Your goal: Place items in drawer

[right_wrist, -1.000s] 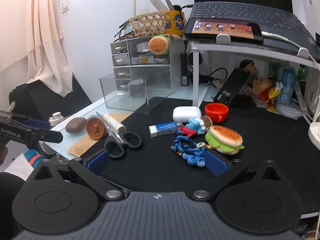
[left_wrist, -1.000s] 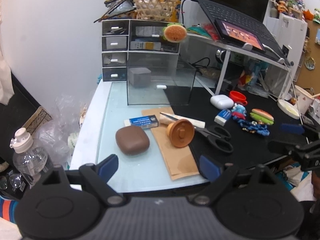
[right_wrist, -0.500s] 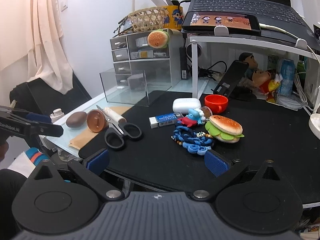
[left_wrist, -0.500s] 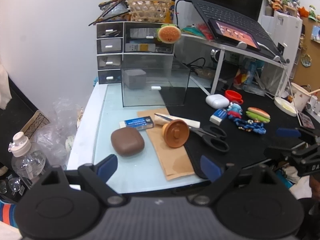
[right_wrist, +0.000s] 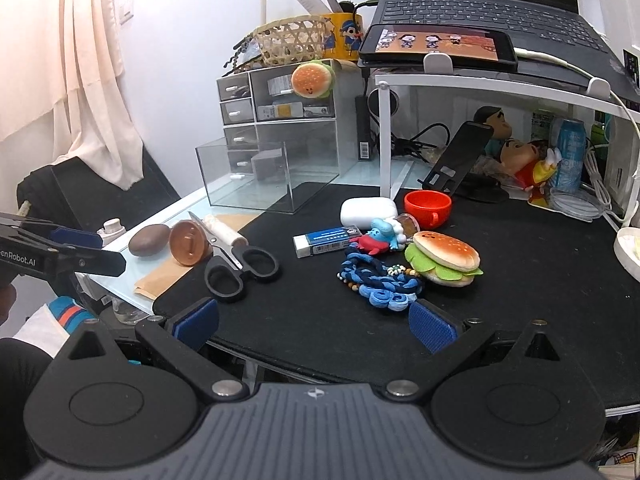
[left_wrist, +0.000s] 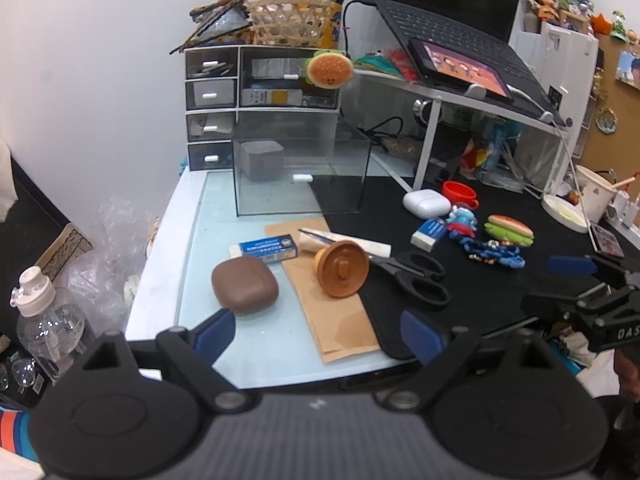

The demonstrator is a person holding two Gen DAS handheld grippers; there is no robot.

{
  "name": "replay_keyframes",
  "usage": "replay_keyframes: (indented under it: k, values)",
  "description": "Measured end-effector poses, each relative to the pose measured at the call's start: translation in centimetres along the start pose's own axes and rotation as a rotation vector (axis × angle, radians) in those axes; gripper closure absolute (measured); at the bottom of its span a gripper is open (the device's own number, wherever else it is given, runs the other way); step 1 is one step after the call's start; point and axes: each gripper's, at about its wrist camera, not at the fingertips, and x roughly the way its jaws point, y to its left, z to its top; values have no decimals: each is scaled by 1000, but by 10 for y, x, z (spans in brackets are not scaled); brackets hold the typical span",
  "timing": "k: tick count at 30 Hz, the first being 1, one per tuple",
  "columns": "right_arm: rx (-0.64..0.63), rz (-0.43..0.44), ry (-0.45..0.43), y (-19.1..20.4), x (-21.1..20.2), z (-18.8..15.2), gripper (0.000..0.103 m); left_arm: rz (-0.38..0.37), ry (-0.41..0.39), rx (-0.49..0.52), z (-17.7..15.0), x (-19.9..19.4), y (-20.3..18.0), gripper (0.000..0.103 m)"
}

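Observation:
A clear drawer (left_wrist: 300, 176) (right_wrist: 256, 176) stands pulled out of the small drawer cabinet (left_wrist: 260, 108), with a grey box inside. My left gripper (left_wrist: 316, 332) hangs open over the desk's near edge, just short of a brown case (left_wrist: 244, 290) and an orange round stamp (left_wrist: 341, 269). Black scissors (left_wrist: 416, 276) (right_wrist: 240, 268) and a blue eraser (left_wrist: 269, 247) lie beside them. Nothing sits between the fingers of my open right gripper (right_wrist: 314, 324), which is near a blue braided cord (right_wrist: 380, 280), a burger toy (right_wrist: 444, 258) and a second eraser (right_wrist: 326, 240).
A white earbud case (right_wrist: 368, 210), a red cup (right_wrist: 428, 206) and a blue figure (right_wrist: 380, 236) sit mid-desk. A white shelf (right_wrist: 480, 84) carries a laptop and tablet. A water bottle (left_wrist: 44, 320) stands left, below the desk edge. A basket (left_wrist: 296, 22) tops the cabinet.
Both views have drifted a little; the desk items sit slightly higher in the right wrist view and slightly left in the left wrist view. No object has moved, and both grippers stay open.

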Motion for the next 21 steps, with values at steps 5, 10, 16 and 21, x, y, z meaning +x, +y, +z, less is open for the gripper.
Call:
replay_keyframes:
  k: [5, 10, 16, 21]
  values:
    - [0, -5, 2, -2, 1, 0, 0, -2, 0, 1, 1, 1, -1, 11]
    - [0, -5, 1, -2, 0, 0, 0, -2, -2, 3, 1, 1, -1, 11]
    - [18, 13, -24, -3, -4, 1, 0, 6, -22, 2, 7, 0, 2, 14]
    - [20, 13, -26, -3, -2, 3, 0, 16, -47, 36, 26, 9, 4, 16]
